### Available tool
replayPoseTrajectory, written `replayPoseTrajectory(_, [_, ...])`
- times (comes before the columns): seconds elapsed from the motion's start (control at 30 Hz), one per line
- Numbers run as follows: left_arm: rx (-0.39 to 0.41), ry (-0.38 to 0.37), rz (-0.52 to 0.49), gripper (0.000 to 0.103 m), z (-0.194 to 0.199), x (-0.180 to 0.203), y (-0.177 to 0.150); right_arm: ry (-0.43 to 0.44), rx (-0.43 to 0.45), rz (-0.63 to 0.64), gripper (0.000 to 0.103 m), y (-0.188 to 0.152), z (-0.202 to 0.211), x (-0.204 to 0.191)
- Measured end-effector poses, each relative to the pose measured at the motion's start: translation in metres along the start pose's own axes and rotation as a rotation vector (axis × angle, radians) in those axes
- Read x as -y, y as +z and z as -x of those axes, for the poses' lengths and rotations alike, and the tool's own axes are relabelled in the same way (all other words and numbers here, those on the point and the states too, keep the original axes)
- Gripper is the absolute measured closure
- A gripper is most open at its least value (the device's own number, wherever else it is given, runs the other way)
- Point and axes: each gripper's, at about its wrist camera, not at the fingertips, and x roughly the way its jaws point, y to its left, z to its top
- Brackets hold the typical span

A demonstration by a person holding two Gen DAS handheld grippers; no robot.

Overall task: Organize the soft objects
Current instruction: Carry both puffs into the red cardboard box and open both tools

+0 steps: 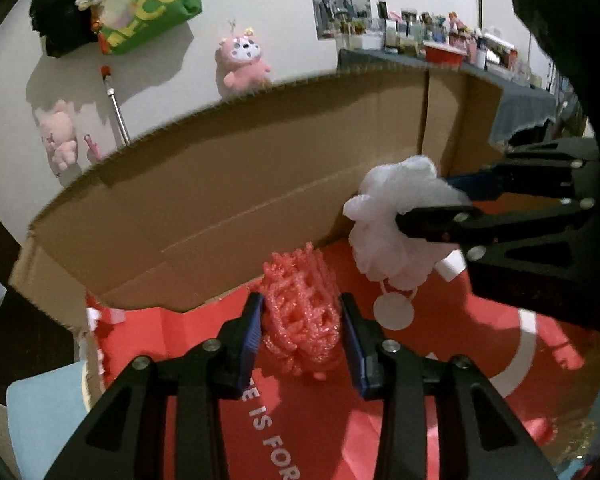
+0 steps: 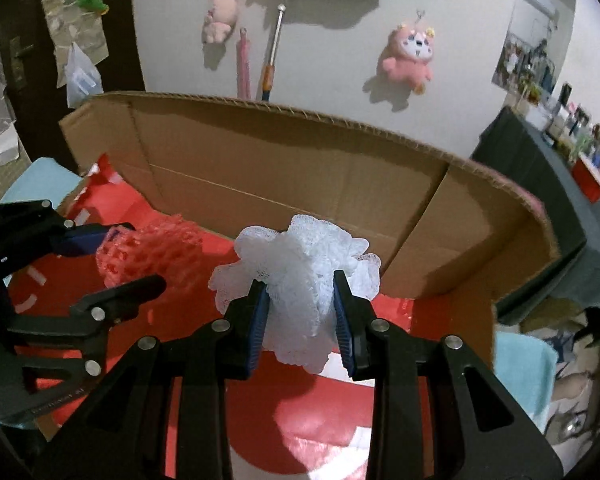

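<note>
Above the red liner (image 2: pixel 332 432) that covers the floor of the cardboard box (image 2: pixel 284 184), both claws hang side by side. Nearest the box's front, the left gripper (image 1: pixel 302 332) is clamped on a pink foam net (image 1: pixel 300 312), its blue pads pressed to either side. Just beside it, the right gripper (image 2: pixel 300 312) pinches a white mesh puff (image 2: pixel 300 268), whose round white tag (image 1: pixel 394 311) dangles below on a loop in the left wrist view. The two soft bundles sit close but apart. Under them the liner lies bare, with white lettering and curved stripes. Beyond the claws the box's back flap stands upright, its corrugated edge ragged, and a side flap folds in at the right corner. Behind the box, on the white wall, hang a pink plush toy (image 2: pixel 410 60), a paler pink plush (image 2: pixel 220 14) and a green bag (image 1: pixel 156 0). Right of the box a dark-clothed table (image 1: pixel 520 100) carries cluttered small items.
</note>
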Motion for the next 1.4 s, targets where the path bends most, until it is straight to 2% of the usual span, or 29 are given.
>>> replayPoseTrajectory(0.1, [-0.025, 0.019, -0.006, 0.06, -0.011, 0.002, -0.003, 0.02, -0.018, -0.033, 0.072, 0.0, -0.008, 0.007])
replayPoseTrajectory(0.2, [-0.016, 0.026, -0.02, 0.059, -0.008, 0.006, -0.007, 0.036, -0.027, -0.044, 0.068, -0.003, -0.008, 0.009])
replayPoseTrajectory(0.53, [-0.026, 0.008, 0.004, 0.055, -0.006, 0.004, -0.008, 0.045, -0.065, -0.068, 0.058, -0.008, -0.007, 0.011])
replayPoseTrajectory(0.6, [-0.029, 0.002, 0.01, 0.052, -0.005, 0.002, -0.007, 0.046, -0.069, -0.074, 0.056, -0.01, -0.008, 0.012])
replayPoseTrajectory(0.67, [-0.029, -0.004, 0.014, 0.045, -0.004, 0.002, -0.007, 0.048, -0.073, -0.082, 0.053, -0.011, -0.008, 0.012])
replayPoseTrajectory(0.93, [-0.032, -0.006, 0.033, 0.032, 0.003, 0.0, -0.006, 0.046, -0.092, -0.105, 0.043, -0.014, -0.007, 0.016])
replayPoseTrajectory(1.2, [0.042, -0.003, 0.089, 0.021, 0.046, -0.009, -0.007, 0.029, -0.078, -0.111, 0.035, -0.015, 0.013, 0.015])
replayPoseTrajectory(1.4, [0.144, -0.012, 0.14, 0.01, 0.109, -0.007, -0.013, -0.002, -0.017, -0.082, 0.033, -0.015, 0.061, 0.001])
